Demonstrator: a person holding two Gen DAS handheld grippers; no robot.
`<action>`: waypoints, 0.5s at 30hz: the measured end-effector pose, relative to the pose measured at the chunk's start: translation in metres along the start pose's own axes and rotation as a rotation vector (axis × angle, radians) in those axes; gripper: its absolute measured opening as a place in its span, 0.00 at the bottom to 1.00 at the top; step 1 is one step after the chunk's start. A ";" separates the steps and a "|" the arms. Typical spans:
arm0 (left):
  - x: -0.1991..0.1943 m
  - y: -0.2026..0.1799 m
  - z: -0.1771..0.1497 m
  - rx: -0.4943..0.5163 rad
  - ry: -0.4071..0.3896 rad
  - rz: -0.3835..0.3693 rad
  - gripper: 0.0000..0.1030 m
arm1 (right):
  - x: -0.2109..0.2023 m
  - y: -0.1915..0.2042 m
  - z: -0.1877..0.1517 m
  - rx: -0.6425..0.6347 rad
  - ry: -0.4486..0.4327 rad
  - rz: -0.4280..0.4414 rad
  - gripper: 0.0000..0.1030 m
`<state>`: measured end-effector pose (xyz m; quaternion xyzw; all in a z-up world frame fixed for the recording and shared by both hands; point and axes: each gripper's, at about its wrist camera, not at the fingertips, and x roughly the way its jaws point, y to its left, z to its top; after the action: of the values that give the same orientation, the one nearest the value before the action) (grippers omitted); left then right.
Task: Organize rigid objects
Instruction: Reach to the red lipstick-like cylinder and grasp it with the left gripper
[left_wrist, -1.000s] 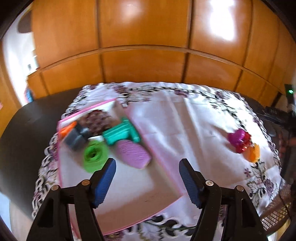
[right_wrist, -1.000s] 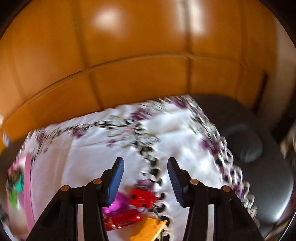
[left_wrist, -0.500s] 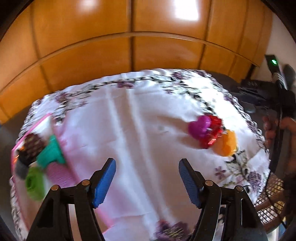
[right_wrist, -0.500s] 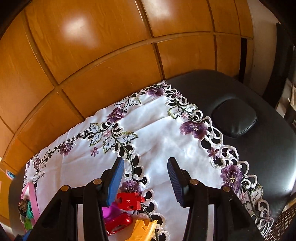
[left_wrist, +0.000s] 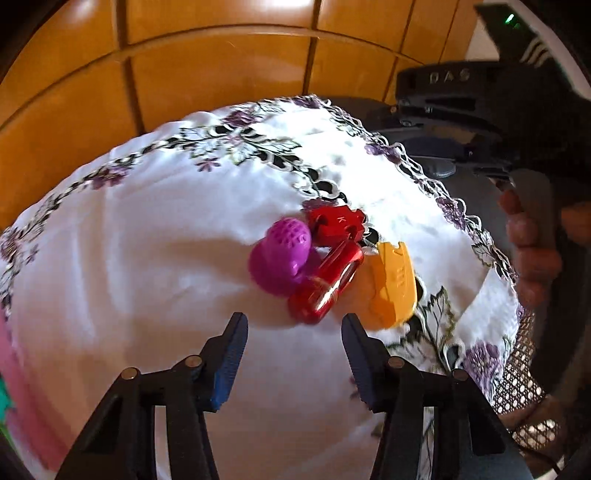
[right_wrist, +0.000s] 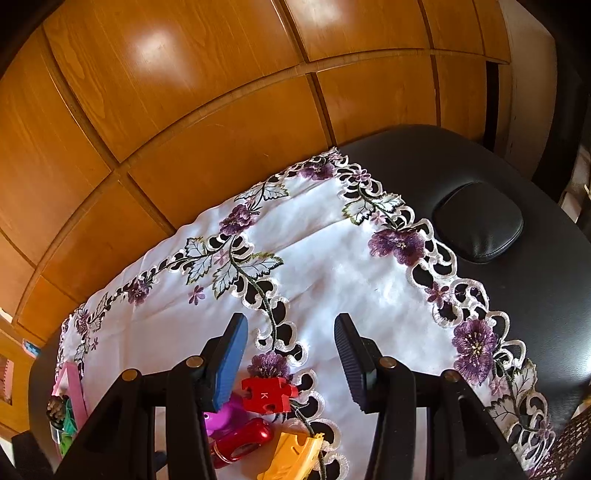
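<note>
While your left gripper (left_wrist: 293, 325) hangs over the white embroidered cloth (left_wrist: 155, 258) on the black padded tabletop (right_wrist: 517, 295), the cluster of small toys sits just beyond its tips, from twelve to one o'clock. Nearest is the glossy red oval clip (left_wrist: 327, 284), just off the fingertips; the purple dimpled rubber piece (left_wrist: 282, 254) touches it at eleven o'clock, the red plastic puzzle block marked K (left_wrist: 338, 221) lies behind, and the yellow plastic curved piece (left_wrist: 393, 286) lies at one o'clock, beside the right finger. Its jaws have just been closing, yet stand apart with nothing between them. A second ago this view held the pink tray at nine o'clock and the cluster far off at three.

Your right gripper (right_wrist: 291, 334) is spread too, empty, with the same block (right_wrist: 267, 395) at six o'clock below its tips. Your hand (left_wrist: 532, 251) grips its handle.
</note>
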<state>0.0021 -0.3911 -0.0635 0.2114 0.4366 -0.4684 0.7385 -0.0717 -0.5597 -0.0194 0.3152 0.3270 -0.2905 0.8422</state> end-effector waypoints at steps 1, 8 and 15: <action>0.007 -0.001 0.004 0.003 0.008 0.001 0.52 | 0.001 0.001 0.000 0.000 0.005 0.002 0.48; 0.035 -0.008 0.014 0.004 0.028 -0.006 0.32 | 0.006 0.001 0.000 -0.007 0.019 -0.006 0.48; 0.016 0.012 -0.012 -0.057 0.019 -0.020 0.29 | 0.010 0.000 -0.001 -0.016 0.038 -0.014 0.48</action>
<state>0.0098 -0.3849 -0.0844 0.1904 0.4587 -0.4611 0.7353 -0.0658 -0.5619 -0.0279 0.3118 0.3475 -0.2876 0.8362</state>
